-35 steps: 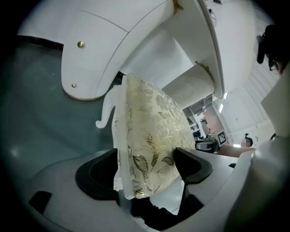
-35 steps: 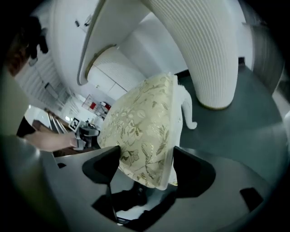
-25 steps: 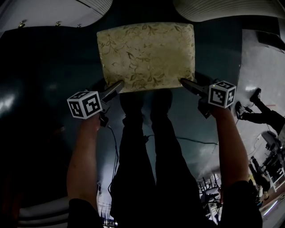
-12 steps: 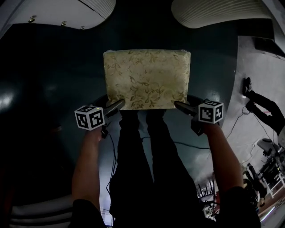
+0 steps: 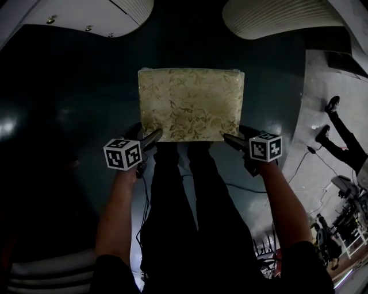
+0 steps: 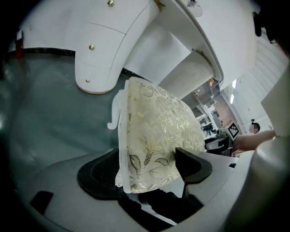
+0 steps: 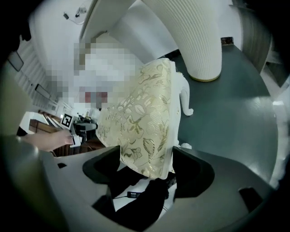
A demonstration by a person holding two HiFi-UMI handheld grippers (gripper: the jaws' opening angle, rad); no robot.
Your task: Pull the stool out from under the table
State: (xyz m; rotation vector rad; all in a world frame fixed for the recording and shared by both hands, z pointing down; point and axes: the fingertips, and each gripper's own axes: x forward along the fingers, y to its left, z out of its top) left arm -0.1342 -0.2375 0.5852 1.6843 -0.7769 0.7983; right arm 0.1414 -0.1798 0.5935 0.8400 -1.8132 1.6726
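**Both tools clamp the stool's near corners**

The cream leaf-patterned cushioned stool stands on the dark teal glossy floor, just in front of the person's dark-trousered legs. Beyond its far edge and apart from it are a white panel with gold studs at upper left and a white ribbed pedestal at upper right. From the head view the whole seat lies clear of both. The left tool pinches the seat's near left corner. In the left gripper view the cushion edge sits between its two dark jaws, which press on either side. The right tool pinches the near right corner in the same way, with the cushion filling the gap between its jaws. A curved white stool leg shows beneath the seat in the right gripper view
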